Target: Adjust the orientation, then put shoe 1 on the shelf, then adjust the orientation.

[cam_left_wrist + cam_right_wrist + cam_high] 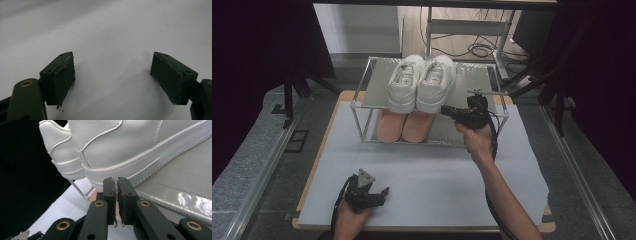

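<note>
A pair of white sneakers stands on the top shelf of a metal-framed rack [362, 102], the left one [404, 82] beside the right one [435, 82]. Two pink shoes [404, 126] lie on the level below. My right gripper [445, 111] is held at the shelf's front edge, just in front of the right sneaker's heel [120, 145]. Its jaws [116, 187] are almost together with only a thin slit and nothing in it. The other sneaker's heel [60, 147] is behind. My left gripper [383, 193] rests low near the table's front edge, jaws wide apart [112, 75] over bare white mat.
A white mat [437, 170] covers the wooden table in front of the rack. The grey mesh shelf top [180, 185] extends to the right of the sneakers. Cables and a metal stand [472, 30] lie on the floor behind the table.
</note>
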Action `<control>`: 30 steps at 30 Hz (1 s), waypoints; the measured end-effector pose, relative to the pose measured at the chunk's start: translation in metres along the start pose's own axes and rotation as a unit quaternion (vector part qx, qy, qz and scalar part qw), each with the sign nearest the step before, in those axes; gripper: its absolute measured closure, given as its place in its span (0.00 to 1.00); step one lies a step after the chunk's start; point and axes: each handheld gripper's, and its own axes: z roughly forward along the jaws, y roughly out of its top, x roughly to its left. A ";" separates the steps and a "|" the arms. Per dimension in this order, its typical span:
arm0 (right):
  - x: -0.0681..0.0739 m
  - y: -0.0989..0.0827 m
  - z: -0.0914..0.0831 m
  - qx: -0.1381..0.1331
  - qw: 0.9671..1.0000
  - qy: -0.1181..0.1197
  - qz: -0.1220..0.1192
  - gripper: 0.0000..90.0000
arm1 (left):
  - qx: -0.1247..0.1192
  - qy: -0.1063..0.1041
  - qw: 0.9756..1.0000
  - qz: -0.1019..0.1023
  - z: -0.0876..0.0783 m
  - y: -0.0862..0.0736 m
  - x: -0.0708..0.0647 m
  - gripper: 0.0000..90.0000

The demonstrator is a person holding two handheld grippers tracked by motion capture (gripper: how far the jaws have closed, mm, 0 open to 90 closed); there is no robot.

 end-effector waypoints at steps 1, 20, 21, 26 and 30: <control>0.000 -0.001 -0.002 0.001 1.000 0.000 -0.002 0.93 | 0.000 0.000 1.000 0.000 0.000 0.000 0.000 0.22; 0.000 -0.022 -0.034 0.021 0.997 -0.015 -0.072 0.58 | 0.000 0.001 1.000 0.001 0.000 0.000 0.000 0.22; 0.000 -0.023 -0.035 0.020 0.997 -0.014 -0.073 0.56 | 0.000 0.001 1.000 0.001 0.000 0.000 0.000 0.22; 0.000 -0.030 -0.042 0.024 0.995 -0.018 -0.094 0.51 | 0.000 0.001 1.000 0.000 0.000 0.000 0.000 0.22; 0.000 -0.037 -0.049 0.032 0.993 -0.023 -0.115 0.48 | 0.000 0.001 1.000 0.001 0.000 0.000 0.000 0.22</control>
